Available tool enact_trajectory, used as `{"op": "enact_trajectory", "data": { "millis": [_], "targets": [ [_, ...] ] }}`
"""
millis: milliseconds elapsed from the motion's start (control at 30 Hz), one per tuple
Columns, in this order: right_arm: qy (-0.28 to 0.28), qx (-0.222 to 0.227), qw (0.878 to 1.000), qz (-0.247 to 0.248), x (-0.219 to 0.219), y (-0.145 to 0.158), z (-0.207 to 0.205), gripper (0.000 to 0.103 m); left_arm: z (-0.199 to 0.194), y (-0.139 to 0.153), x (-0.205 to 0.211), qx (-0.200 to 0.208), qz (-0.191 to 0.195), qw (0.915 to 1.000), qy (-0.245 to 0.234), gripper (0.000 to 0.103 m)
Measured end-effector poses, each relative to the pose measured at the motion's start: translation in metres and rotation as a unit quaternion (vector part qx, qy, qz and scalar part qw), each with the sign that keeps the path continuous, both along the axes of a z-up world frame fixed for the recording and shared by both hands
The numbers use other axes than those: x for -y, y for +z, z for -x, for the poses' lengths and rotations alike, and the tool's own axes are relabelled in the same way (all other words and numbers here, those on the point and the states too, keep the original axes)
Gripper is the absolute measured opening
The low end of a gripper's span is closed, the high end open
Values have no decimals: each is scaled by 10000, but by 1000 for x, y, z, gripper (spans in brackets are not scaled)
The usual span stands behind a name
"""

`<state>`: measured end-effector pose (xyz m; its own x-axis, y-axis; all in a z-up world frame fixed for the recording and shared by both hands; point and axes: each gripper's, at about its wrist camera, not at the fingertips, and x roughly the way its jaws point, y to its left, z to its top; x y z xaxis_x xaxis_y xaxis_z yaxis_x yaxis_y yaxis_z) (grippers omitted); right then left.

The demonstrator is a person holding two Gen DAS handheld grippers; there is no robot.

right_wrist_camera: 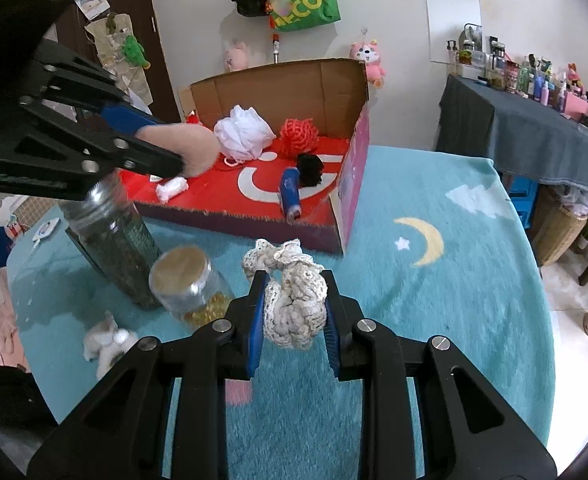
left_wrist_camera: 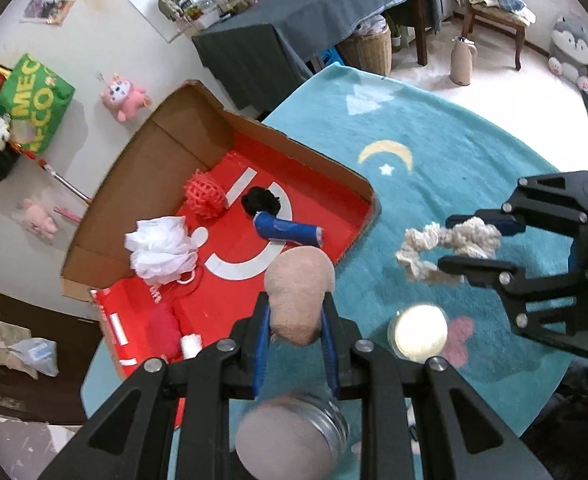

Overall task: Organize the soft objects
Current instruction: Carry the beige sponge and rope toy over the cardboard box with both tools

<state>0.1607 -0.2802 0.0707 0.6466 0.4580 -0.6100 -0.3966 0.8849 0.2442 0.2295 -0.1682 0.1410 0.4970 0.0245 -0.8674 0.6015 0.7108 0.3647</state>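
Observation:
My left gripper is shut on a beige plush pad, held above the near edge of the red-lined cardboard box; it also shows in the right wrist view. My right gripper is shut on a cream crocheted cloth, held above the teal blanket, just right of the box; it shows in the left wrist view. In the box lie a white mesh puff, a red mesh ball, a black fluffy item and a blue roll.
Two glass jars stand on the teal blanket near my grippers. A small white plush lies at the blanket's left. A table with a dark cloth and bottles stands to the right. Wicker basket beneath.

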Motion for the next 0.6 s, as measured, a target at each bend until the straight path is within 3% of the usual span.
{"op": "enact_trajectory", "data": {
  "millis": [333,600],
  "targets": [
    [331,-96,9990,-288,-13,28,-44,24,-54,-4,-35,-458,765,9955,329,24],
    [785,-311,9962,-196,-51,43,-93,24,-84,-21,-82,-719,1483,9837,719,24]
  ]
}}
